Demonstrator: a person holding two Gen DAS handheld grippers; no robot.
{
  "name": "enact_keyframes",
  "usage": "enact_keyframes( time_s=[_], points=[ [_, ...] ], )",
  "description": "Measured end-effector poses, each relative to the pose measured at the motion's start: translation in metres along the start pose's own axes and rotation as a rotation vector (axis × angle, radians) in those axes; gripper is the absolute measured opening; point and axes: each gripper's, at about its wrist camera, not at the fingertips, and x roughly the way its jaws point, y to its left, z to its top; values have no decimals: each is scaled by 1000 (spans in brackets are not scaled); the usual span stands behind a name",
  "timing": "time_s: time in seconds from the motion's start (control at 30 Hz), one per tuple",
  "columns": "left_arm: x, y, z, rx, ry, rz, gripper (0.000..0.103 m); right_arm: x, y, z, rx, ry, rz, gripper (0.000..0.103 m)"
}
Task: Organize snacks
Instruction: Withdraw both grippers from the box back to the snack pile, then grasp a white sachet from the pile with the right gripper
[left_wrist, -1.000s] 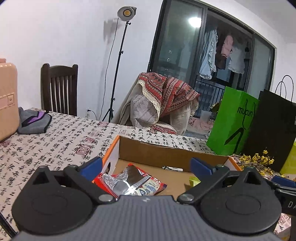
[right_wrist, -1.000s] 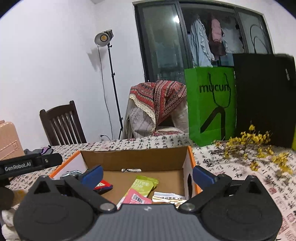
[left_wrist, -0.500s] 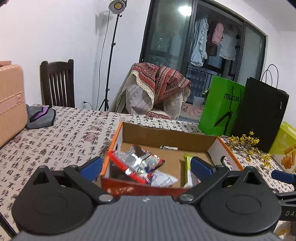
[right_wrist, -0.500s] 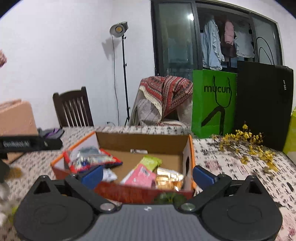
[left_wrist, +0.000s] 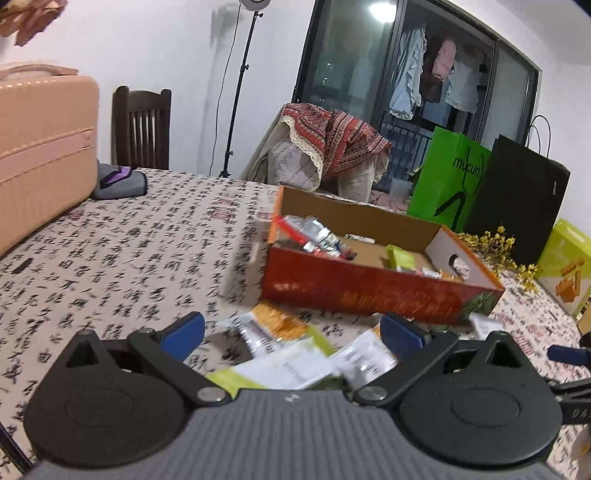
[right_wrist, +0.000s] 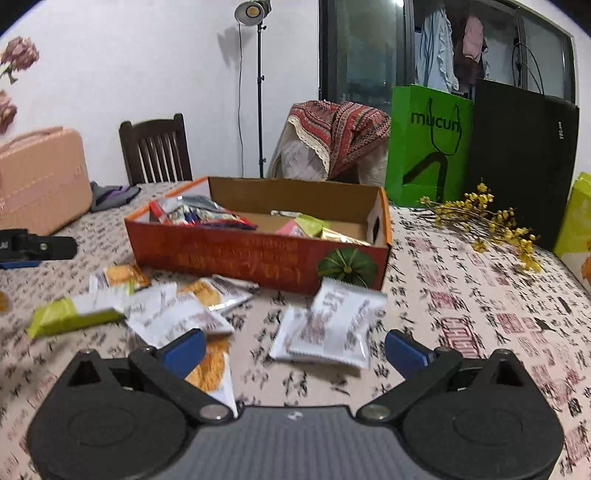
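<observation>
The left gripper (left_wrist: 291, 334) has its blue-padded fingers (left_wrist: 183, 330) spread wide and holds nothing; they hang just above a blurred cluster of snack packets (left_wrist: 291, 354) lying on the tablecloth (left_wrist: 129, 258) in front of the orange cardboard box (left_wrist: 362, 291). The right gripper (right_wrist: 295, 349) is likewise wide open and empty. Between its fingers (right_wrist: 406, 352) a white snack packet (right_wrist: 332, 325) lies on the cloth, apart from both pads. The left pad sits over an orange-and-white packet (right_wrist: 212, 369); whether they touch cannot be told. More packets, among them a yellow-green bar (right_wrist: 70, 317), are scattered along the box's near wall. Inside the box lie a red foil bag (right_wrist: 199, 214) at the left end and green and pink packets (right_wrist: 306, 227) toward the right end.
</observation>
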Motion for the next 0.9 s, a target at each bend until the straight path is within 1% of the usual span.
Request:
enact_keyframes(
  time_s=[0.13, 0.2, 0.3, 0.43, 0.5, 0.6, 0.7, 0.77, 0.83, 0.9],
  points=[
    [-6, 8, -9, -7, -3, 0, 103, -3, -7, -8, 36, 22, -8, 103],
    [-6, 8, -12, -8, 7, 1, 103, -3, -11, -10, 67, 31, 1, 103],
    [-4, 8, -16, -4, 28, 12, 103, -1, -12, -11, 65, 40, -15, 103],
    [-2, 12, -18, -15, 35, 22, 103, 11, -15, -13, 80, 67, -33, 103],
    [-1, 14, -18, -22, 38, 31, 103, 19, -17, -8, 98, 79, -45, 102],
    [1, 18, -17, -45, 35, 47, 103, 32, -21, 5, 139, 60, -63, 97],
    [3, 21, -16, -54, 40, 57, 103, 47, -23, 16, 166, 58, -88, 90],
    [2, 21, -15, -52, 33, 62, 103, 58, -23, 21, 170, 65, -106, 82],
    [1, 23, -14, -53, 27, 68, 103, 69, -23, 24, 165, 83, -126, 78],
    [2, 25, -14, -59, 27, 73, 103, 77, -23, 24, 170, 105, -125, 76]
  ],
)
